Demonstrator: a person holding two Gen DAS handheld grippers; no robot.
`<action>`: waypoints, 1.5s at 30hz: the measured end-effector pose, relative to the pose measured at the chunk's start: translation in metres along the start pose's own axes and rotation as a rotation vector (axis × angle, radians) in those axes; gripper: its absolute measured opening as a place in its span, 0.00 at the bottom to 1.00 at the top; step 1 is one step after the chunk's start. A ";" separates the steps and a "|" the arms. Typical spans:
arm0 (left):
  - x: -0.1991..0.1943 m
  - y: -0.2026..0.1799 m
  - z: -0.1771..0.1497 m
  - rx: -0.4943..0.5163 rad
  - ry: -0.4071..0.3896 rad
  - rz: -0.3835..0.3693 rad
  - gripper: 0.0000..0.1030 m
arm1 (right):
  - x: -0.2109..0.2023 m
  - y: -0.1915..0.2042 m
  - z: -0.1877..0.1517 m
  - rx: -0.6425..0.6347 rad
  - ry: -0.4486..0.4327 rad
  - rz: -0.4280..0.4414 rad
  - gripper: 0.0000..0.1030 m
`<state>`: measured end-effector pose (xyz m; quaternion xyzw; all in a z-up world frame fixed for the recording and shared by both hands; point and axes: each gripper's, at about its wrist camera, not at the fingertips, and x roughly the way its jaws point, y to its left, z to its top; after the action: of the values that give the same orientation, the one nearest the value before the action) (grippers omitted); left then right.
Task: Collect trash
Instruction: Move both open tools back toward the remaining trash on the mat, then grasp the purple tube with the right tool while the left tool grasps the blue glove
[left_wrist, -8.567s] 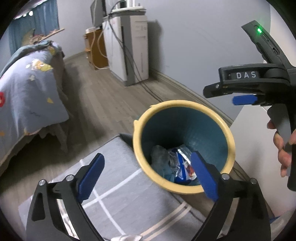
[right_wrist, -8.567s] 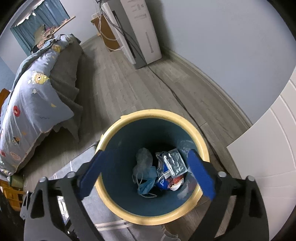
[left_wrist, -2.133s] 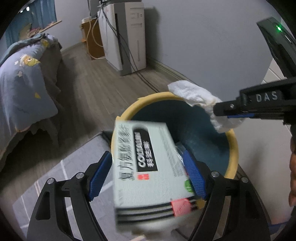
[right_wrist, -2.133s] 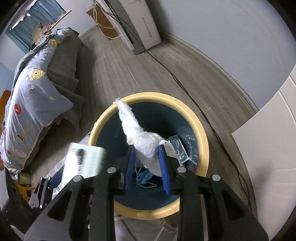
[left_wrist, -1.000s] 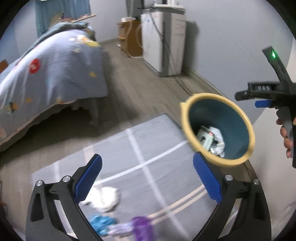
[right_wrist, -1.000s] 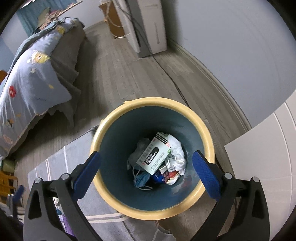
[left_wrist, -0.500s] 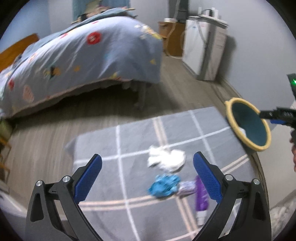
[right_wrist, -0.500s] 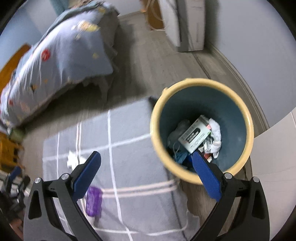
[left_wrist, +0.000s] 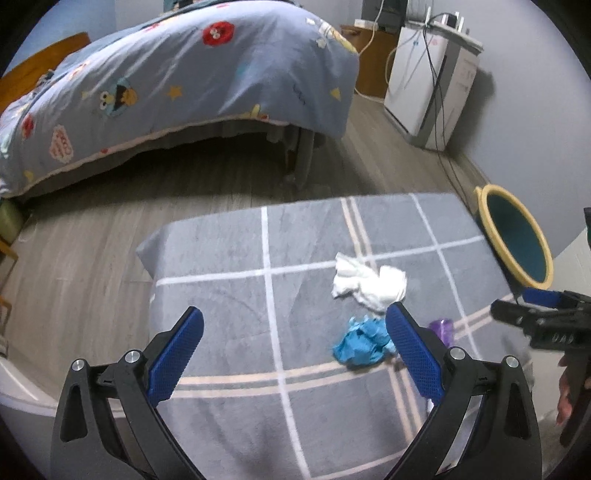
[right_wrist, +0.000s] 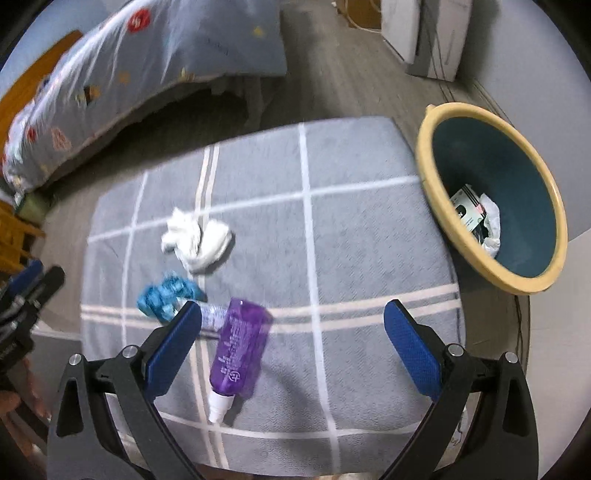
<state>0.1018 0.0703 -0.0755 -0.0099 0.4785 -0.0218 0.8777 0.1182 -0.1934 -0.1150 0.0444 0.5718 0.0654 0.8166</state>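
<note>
Your left gripper (left_wrist: 293, 334) hangs above the grey checked rug (left_wrist: 229, 280) with its blue fingers spread wide and nothing between them. Your right gripper (right_wrist: 291, 328) is likewise wide apart and empty, poised over the near part of the same rug (right_wrist: 354, 229).

On the rug lie the things left to pick up. A crumpled white tissue (left_wrist: 369, 282) sits near the middle; in the right wrist view the tissue (right_wrist: 197, 240) lies beyond and left of the fingers. Just in front of it is a scrunched blue wrapper (left_wrist: 364, 341), which in the left wrist view sits right beside the inner edge of your left gripper's right finger. The same wrapper (right_wrist: 168, 291) appears close to the tip of your right gripper's left finger. A purple bottle (right_wrist: 240, 350) lies on its side between the right gripper's fingers, white cap pointing toward you, with its far end near the wrapper. From the left wrist view only a bit of the bottle (left_wrist: 441, 328) shows past the finger.

The yellow-rimmed bin (right_wrist: 495, 192) stands at the far right corner of the rug, and a box and white paper rest inside it. In the left wrist view the bin (left_wrist: 513, 240) is off to the right, well apart from the trash. A bed with a blue patterned cover (left_wrist: 177, 81) stands beyond the rug.
</note>
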 end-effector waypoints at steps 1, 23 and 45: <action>0.002 0.001 -0.001 0.002 0.010 -0.003 0.95 | 0.003 0.004 -0.002 -0.014 0.006 -0.015 0.94; 0.054 0.001 -0.008 0.073 0.136 0.022 0.95 | 0.072 0.034 -0.011 0.007 0.190 0.084 0.44; 0.101 -0.070 -0.041 0.327 0.274 -0.109 0.77 | 0.044 -0.005 0.012 0.083 0.101 0.076 0.33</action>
<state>0.1199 -0.0041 -0.1800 0.1098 0.5822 -0.1475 0.7920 0.1448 -0.1912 -0.1520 0.0962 0.6125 0.0746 0.7810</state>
